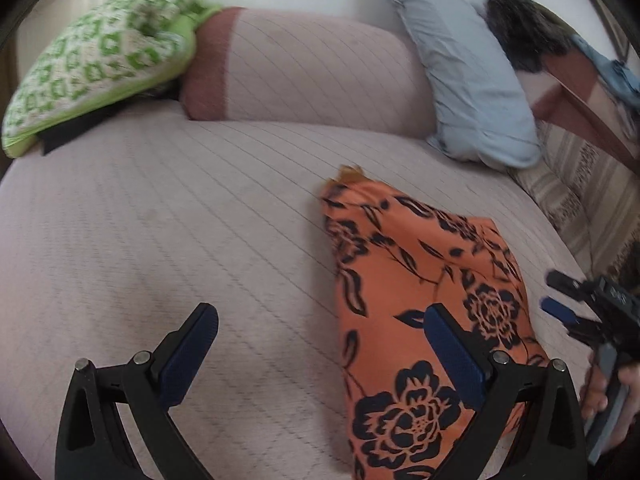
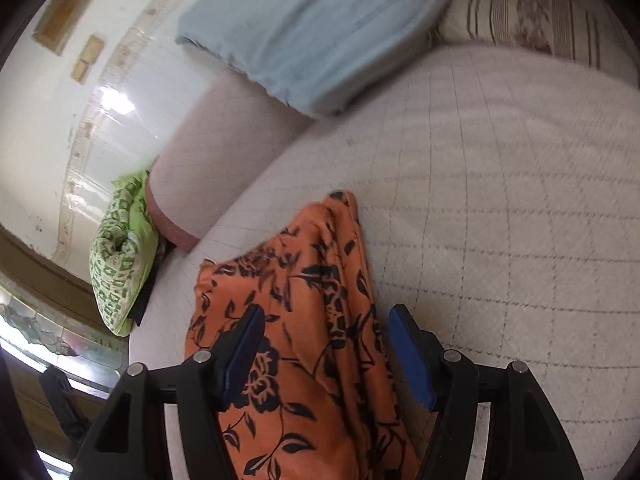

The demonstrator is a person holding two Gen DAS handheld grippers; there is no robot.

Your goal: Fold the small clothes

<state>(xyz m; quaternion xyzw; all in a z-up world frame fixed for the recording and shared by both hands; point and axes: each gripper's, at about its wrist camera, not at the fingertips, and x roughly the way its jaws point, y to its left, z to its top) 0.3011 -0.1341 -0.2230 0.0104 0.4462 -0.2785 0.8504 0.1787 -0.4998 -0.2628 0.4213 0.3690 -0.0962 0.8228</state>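
The orange floral garment [image 1: 420,280] is cut off by the bottom edge; beyond it, the green pillow [image 1: 100,60] is blurred.

A pale quilted bed [image 1: 140,220] spreads ahead of the hand-held gripper. Far ahead lies a pinkish bolster [image 1: 320,68] against a white wall [image 2: 48,128]. To its left rests a green patterned pillow [image 1: 96,60], to its right a light blue pillow [image 1: 460,68]. A striped fabric [image 1: 568,184] lies further right.
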